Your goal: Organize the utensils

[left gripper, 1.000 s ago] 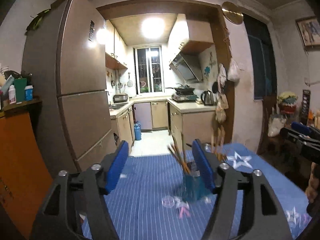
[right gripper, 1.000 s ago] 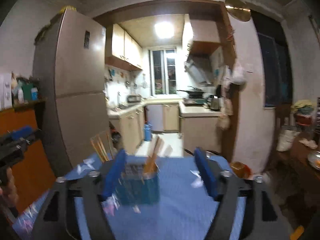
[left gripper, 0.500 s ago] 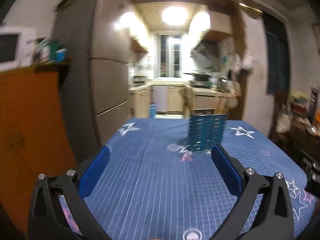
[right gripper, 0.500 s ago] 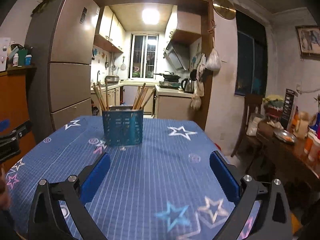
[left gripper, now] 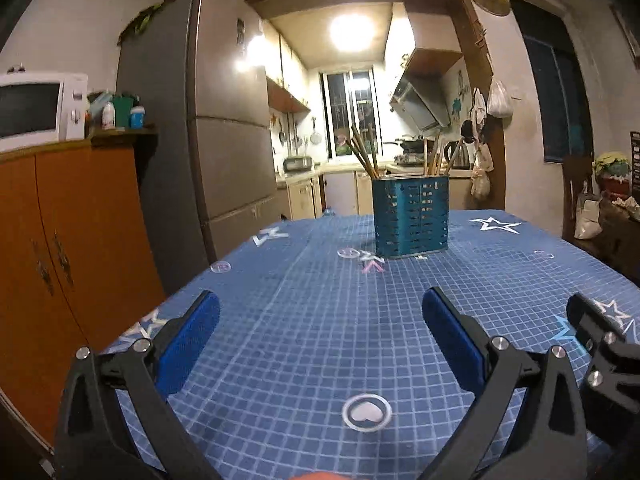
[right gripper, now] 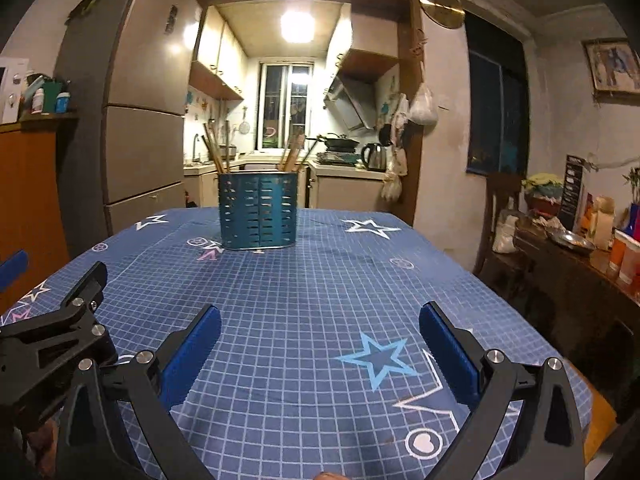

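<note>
I'm holding both grippers low over the table (left gripper: pixel 304 320), w/ its blue grid-and-star cloth. Left gripper (left gripper: pixel 320 312) is sitting wide open, blue pads spread, nothing btwn them; its jaws have just been opening. Right gripper (right gripper: pixel 320 320) is likewise gaping, empty, jaws also just been opening. In the left view I'm seeing a bit of the right gripper's black frame at the lower right edge; in the right view the left one's frame is showing at the lower left.

Blue perforated utensil holder (left gripper: pixel 410 216) is standing upright on the cloth toward the far side of the table, well apart from both grippers. Wooden chopsticks (left gripper: pixel 364 152) are sticking out of it in two bunches, one at each end, leaning outward. From the right view the holder is appearing left of centre (right gripper: pixel 258 210).
</note>
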